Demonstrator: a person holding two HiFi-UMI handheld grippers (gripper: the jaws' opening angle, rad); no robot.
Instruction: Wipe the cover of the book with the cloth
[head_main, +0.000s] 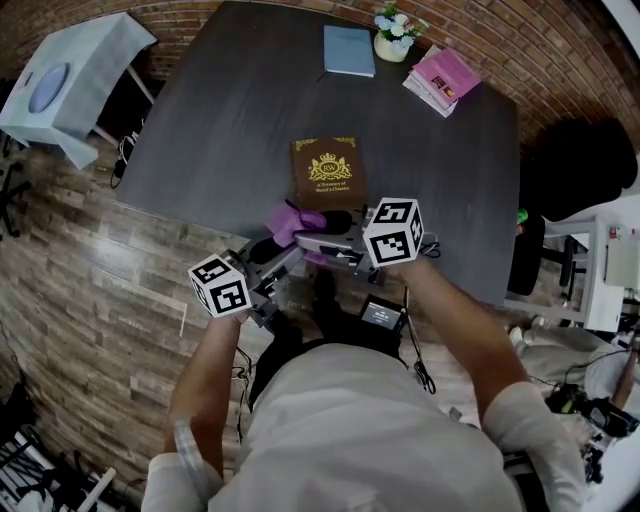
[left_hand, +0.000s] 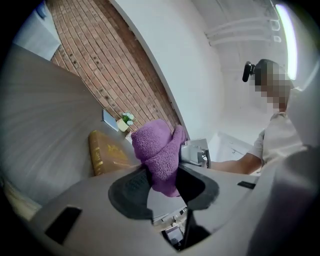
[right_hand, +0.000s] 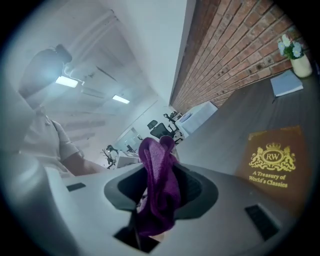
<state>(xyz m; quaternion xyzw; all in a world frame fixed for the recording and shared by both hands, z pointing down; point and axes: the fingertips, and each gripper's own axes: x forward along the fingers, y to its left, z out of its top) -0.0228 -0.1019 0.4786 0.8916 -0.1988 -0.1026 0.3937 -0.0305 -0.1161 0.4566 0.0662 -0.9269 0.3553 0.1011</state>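
Arms forward, tips meeting — left gripper (left_hand: 162, 186) jaws clamp the cloth (head_main: 293, 222); right gripper (right_hand: 159, 189) jaws stand apart around it.

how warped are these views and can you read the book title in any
Head view: mild barrel distortion, table edges bow, book title too small to read. Left gripper view: heavy fisheye, dark corners, glare top right, cloth sharp. Right gripper view: same fisheye, gold title legible.

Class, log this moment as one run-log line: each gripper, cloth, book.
left gripper: shut on purple cloth | right gripper: fingers apart, cloth between | book: closed, flat on table, cloth clear of it
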